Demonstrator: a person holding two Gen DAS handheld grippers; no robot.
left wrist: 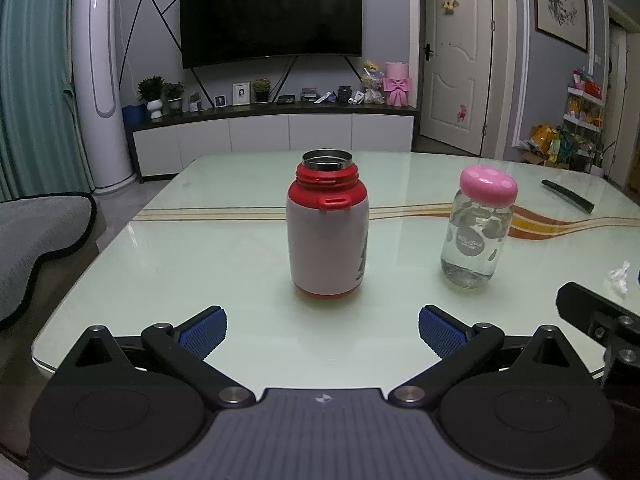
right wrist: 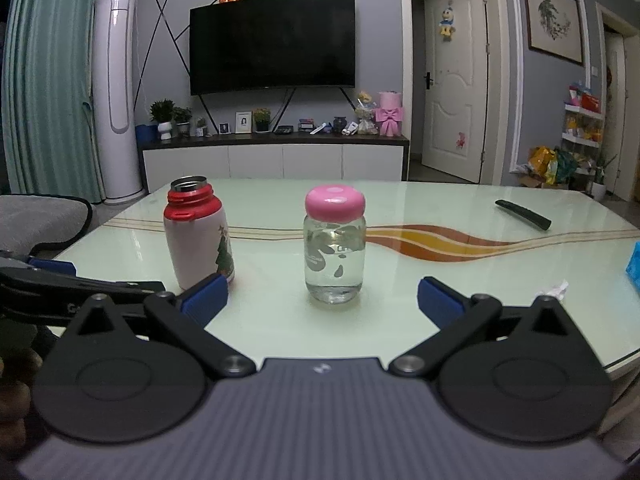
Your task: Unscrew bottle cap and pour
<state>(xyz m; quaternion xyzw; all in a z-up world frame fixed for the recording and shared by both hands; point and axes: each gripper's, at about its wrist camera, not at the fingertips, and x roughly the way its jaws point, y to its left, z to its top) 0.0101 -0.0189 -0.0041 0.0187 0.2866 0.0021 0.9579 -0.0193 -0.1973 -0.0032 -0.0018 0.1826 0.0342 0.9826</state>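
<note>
A white flask with a red collar and an uncapped steel mouth [left wrist: 327,226] [right wrist: 198,232] stands upright on the glass table. To its right stands a clear glass bottle [left wrist: 477,240] [right wrist: 334,258] holding water, closed by a pink cap [left wrist: 488,186] [right wrist: 335,201]. My left gripper [left wrist: 322,330] is open, a short way in front of the flask, with nothing between its blue pads [left wrist: 204,330]. My right gripper [right wrist: 322,298] is open, just in front of the glass bottle, also holding nothing.
The pale green glass table [left wrist: 200,264] has its front edge close under both grippers. A dark remote [right wrist: 522,214] lies at the far right, a crumpled white scrap [right wrist: 555,289] and a blue item [right wrist: 634,266] near the right edge. A grey sofa [left wrist: 36,236] sits left.
</note>
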